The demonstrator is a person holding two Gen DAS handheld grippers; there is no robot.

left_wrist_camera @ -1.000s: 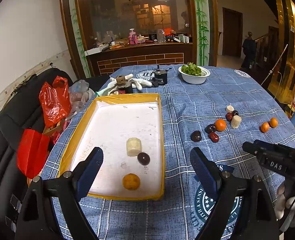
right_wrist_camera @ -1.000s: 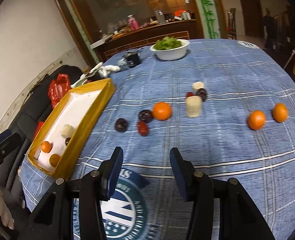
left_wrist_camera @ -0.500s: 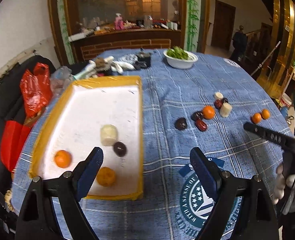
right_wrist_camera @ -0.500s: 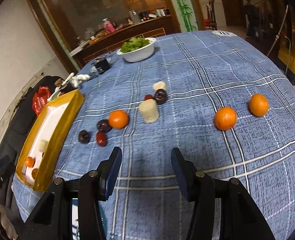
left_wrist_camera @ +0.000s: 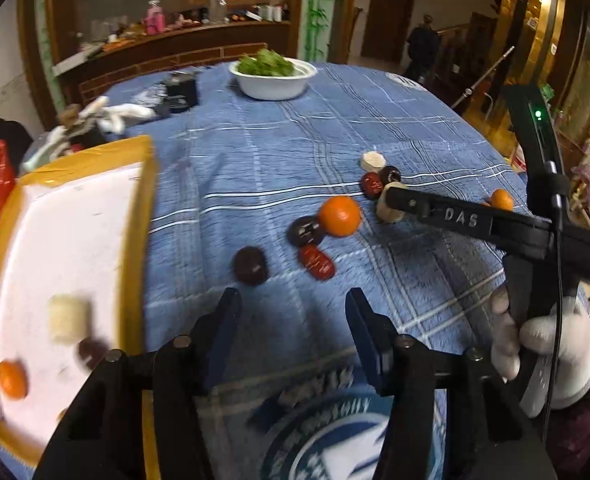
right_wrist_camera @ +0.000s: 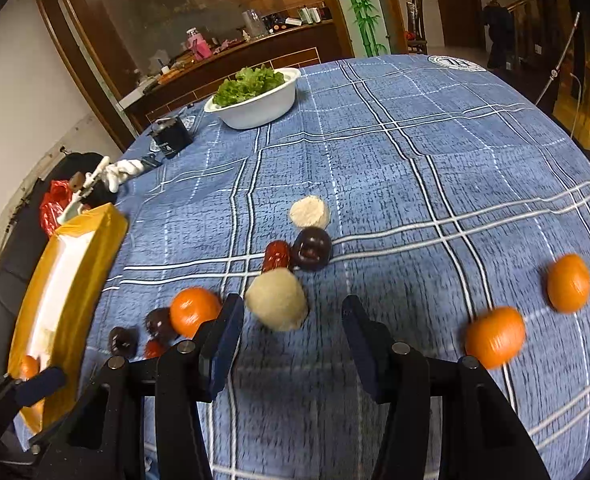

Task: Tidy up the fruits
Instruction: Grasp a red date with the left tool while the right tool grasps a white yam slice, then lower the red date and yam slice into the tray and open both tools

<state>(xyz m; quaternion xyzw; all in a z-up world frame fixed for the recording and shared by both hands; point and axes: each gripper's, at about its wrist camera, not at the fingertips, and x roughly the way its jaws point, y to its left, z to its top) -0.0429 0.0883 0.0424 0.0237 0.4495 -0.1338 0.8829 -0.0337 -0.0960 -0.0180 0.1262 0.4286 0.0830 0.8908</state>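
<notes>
Left gripper (left_wrist_camera: 293,308): tray (left_wrist_camera: 143,208) on the desk (left_wrist_camera: 375,120) left of the jaws; inside it a block (left_wrist_camera: 67,317), a plum (left_wrist_camera: 91,353) and a tangerine (left_wrist_camera: 12,379). Just ahead of the jaws, one plum (left_wrist_camera: 250,265); beyond it to the right a date (left_wrist_camera: 316,261), second plum (left_wrist_camera: 305,231) and tangerine (left_wrist_camera: 340,216), touching.

Right gripper (right_wrist_camera: 289,322): a block (right_wrist_camera: 277,299) just ahead, close to the left jaw. Behind it a date (right_wrist_camera: 277,255) and plum (right_wrist_camera: 312,249) side by side, then another block (right_wrist_camera: 310,211). Two tangerines (right_wrist_camera: 495,336) right of the jaws, well apart from the rest. Bowl (right_wrist_camera: 261,106) far behind.
</notes>
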